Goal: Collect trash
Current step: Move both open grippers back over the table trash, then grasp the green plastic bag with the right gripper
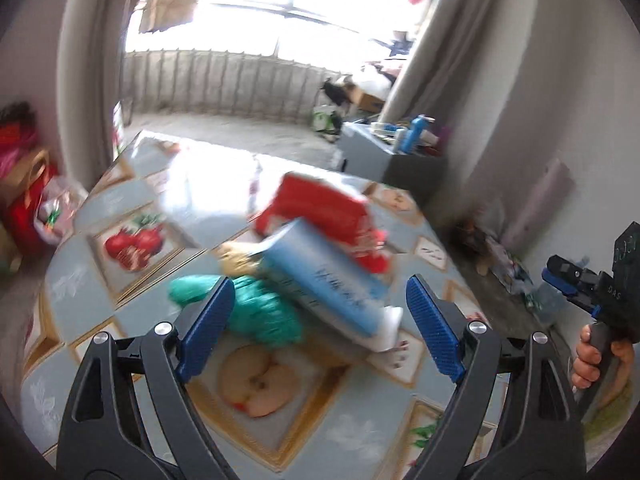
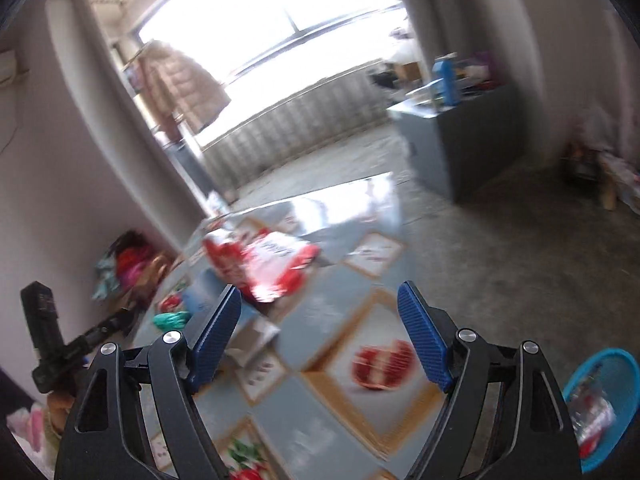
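Left wrist view: the left gripper (image 1: pixel 320 312), jaws spread wide and empty, hovers above a fruit-patterned table (image 1: pixel 120 200) where a blue-and-white carton (image 1: pixel 324 284) lies across a red packet (image 1: pixel 320 210) and a green wrapper (image 1: pixel 264 312) (all blurred).

Right wrist view: the right gripper (image 2: pixel 320 328), likewise wide open, faces the red packet (image 2: pixel 264 264) farther along the table; a blue basket (image 2: pixel 600 404) holding scraps sits near right.

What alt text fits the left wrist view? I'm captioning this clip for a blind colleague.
An open left gripper hovers over a blue box, a red packet and a green bag piled on a table with a fruit-print cloth. The right gripper shows at the right edge. The picture is motion-blurred.
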The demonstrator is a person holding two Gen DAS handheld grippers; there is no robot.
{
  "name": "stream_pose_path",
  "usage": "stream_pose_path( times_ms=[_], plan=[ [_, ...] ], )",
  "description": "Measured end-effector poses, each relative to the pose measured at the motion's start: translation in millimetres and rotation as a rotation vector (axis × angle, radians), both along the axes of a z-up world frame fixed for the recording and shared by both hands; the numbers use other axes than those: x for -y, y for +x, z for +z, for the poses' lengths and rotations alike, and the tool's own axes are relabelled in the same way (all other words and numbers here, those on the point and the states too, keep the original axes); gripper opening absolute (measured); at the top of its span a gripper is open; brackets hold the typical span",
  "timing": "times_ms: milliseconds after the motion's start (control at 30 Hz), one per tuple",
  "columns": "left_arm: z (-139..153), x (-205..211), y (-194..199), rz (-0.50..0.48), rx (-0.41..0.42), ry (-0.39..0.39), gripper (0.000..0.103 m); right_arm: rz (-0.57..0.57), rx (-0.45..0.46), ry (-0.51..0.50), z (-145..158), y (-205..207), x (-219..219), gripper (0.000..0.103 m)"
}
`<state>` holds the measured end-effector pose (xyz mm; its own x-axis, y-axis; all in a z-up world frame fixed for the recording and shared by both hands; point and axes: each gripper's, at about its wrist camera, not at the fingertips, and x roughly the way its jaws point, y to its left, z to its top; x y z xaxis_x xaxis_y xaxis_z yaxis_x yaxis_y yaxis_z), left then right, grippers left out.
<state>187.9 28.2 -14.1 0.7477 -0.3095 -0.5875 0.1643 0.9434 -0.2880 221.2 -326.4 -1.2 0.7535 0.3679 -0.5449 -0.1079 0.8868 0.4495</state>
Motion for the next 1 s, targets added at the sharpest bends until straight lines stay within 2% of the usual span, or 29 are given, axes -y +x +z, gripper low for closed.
stream_pose_path(
  times_ms=[200, 400, 433, 500, 600, 633, 667, 733, 833, 1000],
  plan=[
    [-36.6, -39.3, 22.6, 0.058, -0.083, -0.069, 0.083, 0.22, -0.028, -0.023, -11.1, 67.8, -84.6, 0.078],
    [-60.6, -68.6, 64.5, 0.094, -0.13, -0.137, 0.068, 0.355, -0.048, -0.086, -31.7, 122.1, -137.7, 0.078],
    [-65.3, -69.6, 73.6, 0.094, -0.147, -0.145, 0.063, 0.369, -0.061, -0.096, -37.5, 130.4, -144.3, 0.078],
    [-73.1, -71.9, 86.5, 0.089, -0.171, -0.166, 0.058, 0.392, -0.084, -0.092, -48.1, 143.1, -151.7, 0.078],
    [-84.3, -70.5, 101.6, 0.079, -0.2, -0.188, 0.045, 0.405, -0.113, -0.068, -59.4, 154.6, -155.7, 0.078],
    [-87.4, -70.0, 104.4, 0.078, -0.205, -0.193, 0.04, 0.413, -0.123, -0.05, -63.2, 156.7, -156.9, 0.075],
    [-90.4, -68.8, 108.5, 0.078, -0.211, -0.201, 0.038, 0.423, -0.131, -0.032, -65.8, 158.2, -159.0, 0.063],
    [-93.5, -67.8, 111.3, 0.073, -0.21, -0.214, 0.03, 0.437, -0.163, -0.009, -70.5, 155.2, -160.8, 0.046],
    [-96.5, -64.8, 114.5, 0.061, -0.217, -0.23, 0.027, 0.434, -0.189, 0.044, -71.7, 144.5, -154.7, 0.027],
    [-97.4, -54.2, 101.7, -0.002, -0.228, -0.234, 0.022, 0.391, -0.218, 0.102, -70.3, 115.2, -137.2, 0.022]
  ],
)
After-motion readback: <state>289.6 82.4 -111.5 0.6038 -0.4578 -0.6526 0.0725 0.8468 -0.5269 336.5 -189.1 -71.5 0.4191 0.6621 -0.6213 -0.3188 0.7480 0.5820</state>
